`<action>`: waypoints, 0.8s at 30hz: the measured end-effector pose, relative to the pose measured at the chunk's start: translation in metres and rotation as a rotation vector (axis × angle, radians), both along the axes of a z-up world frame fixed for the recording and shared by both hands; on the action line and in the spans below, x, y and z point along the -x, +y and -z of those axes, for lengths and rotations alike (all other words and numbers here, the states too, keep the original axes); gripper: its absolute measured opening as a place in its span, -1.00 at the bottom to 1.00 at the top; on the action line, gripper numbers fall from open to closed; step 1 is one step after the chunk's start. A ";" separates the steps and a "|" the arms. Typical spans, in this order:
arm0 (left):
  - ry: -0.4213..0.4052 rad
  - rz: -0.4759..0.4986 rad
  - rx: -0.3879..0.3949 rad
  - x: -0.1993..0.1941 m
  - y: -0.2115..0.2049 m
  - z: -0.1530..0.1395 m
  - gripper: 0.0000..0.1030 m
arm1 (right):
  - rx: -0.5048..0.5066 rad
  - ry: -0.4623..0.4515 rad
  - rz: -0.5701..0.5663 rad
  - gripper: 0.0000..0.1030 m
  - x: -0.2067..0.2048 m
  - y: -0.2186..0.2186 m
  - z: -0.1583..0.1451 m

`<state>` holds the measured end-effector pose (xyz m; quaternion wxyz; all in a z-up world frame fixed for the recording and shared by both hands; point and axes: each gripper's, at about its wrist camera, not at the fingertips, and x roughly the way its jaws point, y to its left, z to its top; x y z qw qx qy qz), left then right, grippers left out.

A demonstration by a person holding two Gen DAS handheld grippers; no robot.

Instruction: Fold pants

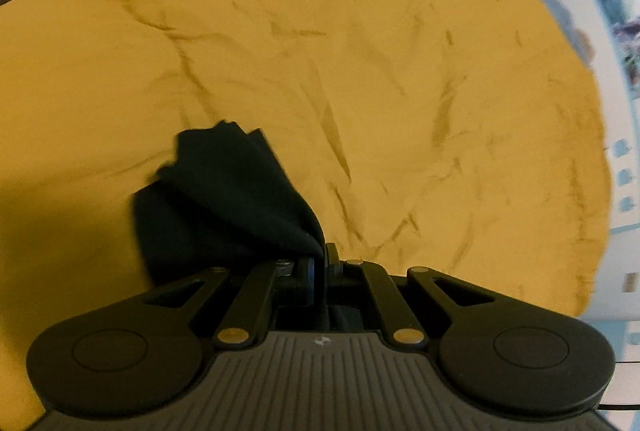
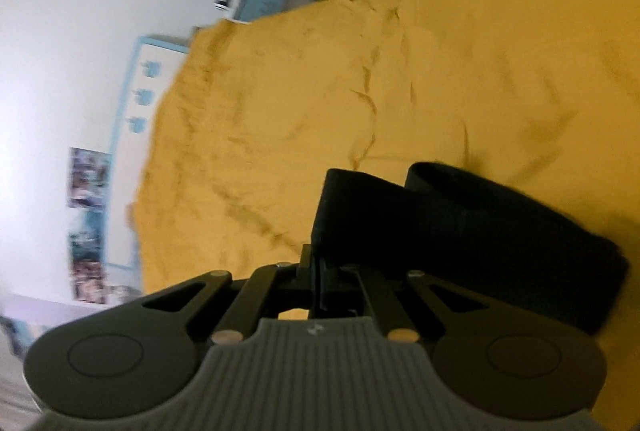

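Black, soft pants (image 1: 224, 199) hang limp over the yellow bedspread (image 1: 400, 71); I have my left gripper (image 1: 320, 263) and right gripper (image 2: 316, 267) each pinching an edge, best held by hems.

Light: dim, warm indoor cast over the wrinkled mustard-yellow bed cover (image 1: 360, 71).
Shadows: deep patch on the near left.
Glare: pale wall (image 2: 80, 31) washed out.
Blur: motion smear, strongest in the right wrist view.
Distortion: fisheye curving, dark corners.
Detail: black cloth (image 1: 224, 199) nearly featureless.
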<state>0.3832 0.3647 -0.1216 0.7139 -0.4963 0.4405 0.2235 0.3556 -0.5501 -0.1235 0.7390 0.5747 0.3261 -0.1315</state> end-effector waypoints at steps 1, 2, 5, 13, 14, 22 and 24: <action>0.019 -0.006 -0.003 -0.007 0.001 0.005 -0.93 | 0.002 0.019 0.000 -1.00 -0.008 0.001 0.008; 0.041 -0.013 -0.008 -0.017 -0.002 0.010 -0.93 | 0.004 0.041 0.001 -1.00 -0.017 0.002 0.016; 0.065 -0.002 -0.017 -0.032 -0.002 0.019 -0.93 | -0.006 0.078 0.003 -1.00 -0.033 0.002 0.035; -0.136 -0.163 -0.078 -0.005 0.026 0.010 -0.89 | 0.026 -0.086 0.110 -0.79 -0.020 -0.018 0.034; -0.131 -0.182 -0.115 0.003 0.029 0.007 -0.89 | 0.083 -0.080 0.090 -0.79 -0.017 -0.016 0.028; -0.216 0.006 -0.205 0.048 -0.001 -0.012 -0.64 | 0.436 -0.128 -0.469 -0.73 -0.037 0.096 -0.014; -0.252 0.083 -0.218 0.060 -0.018 -0.019 -0.60 | 0.486 -0.169 -0.667 -0.63 -0.041 0.147 -0.017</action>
